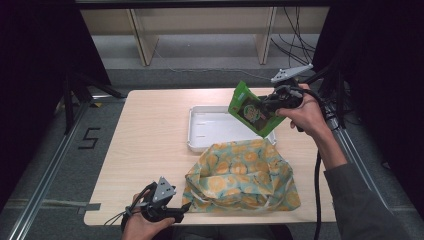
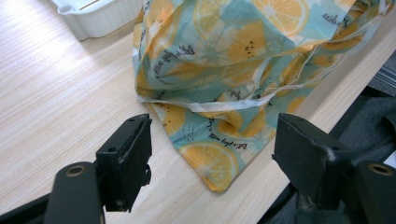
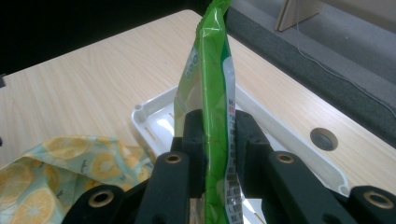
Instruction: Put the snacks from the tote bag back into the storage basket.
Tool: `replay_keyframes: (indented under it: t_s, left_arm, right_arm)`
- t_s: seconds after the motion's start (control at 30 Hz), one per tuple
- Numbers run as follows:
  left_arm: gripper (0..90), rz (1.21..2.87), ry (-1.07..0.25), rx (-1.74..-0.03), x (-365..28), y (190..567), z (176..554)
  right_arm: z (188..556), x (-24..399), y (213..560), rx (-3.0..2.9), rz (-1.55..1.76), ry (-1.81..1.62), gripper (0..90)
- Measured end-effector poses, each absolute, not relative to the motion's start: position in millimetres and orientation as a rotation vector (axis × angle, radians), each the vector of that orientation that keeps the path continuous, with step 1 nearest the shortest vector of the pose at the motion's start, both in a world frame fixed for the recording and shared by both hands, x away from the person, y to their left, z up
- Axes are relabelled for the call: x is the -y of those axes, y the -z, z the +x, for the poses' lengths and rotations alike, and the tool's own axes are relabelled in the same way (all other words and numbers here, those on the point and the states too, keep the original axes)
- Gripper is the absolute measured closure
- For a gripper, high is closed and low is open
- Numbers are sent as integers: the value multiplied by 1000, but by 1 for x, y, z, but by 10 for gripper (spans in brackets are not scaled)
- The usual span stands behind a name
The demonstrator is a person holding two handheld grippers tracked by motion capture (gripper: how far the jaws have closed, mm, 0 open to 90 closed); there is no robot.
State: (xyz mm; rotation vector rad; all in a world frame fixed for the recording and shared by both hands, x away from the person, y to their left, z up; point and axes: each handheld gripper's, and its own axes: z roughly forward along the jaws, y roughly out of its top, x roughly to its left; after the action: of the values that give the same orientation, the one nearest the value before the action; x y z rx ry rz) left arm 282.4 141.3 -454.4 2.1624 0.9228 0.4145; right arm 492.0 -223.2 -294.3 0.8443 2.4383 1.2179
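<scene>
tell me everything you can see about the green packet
The green packet is a flat, glossy plastic pouch with a round picture on its face, a crimped top edge and fine print along a white back strip. It is held in the air over the white tray, above the table, tilted, clamped edge-on between the jaws of the right gripper. Only those jaws touch it.
</scene>
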Motion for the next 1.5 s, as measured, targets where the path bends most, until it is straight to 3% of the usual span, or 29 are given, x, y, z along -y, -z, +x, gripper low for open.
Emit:
replay_keyframes:
  t_s: [1.5]
  left_arm:
    - [257, 2148, -396, -909, -139, 455, 282]
  right_arm:
    - [557, 237, 334, -2349, 1112, -860, 764]
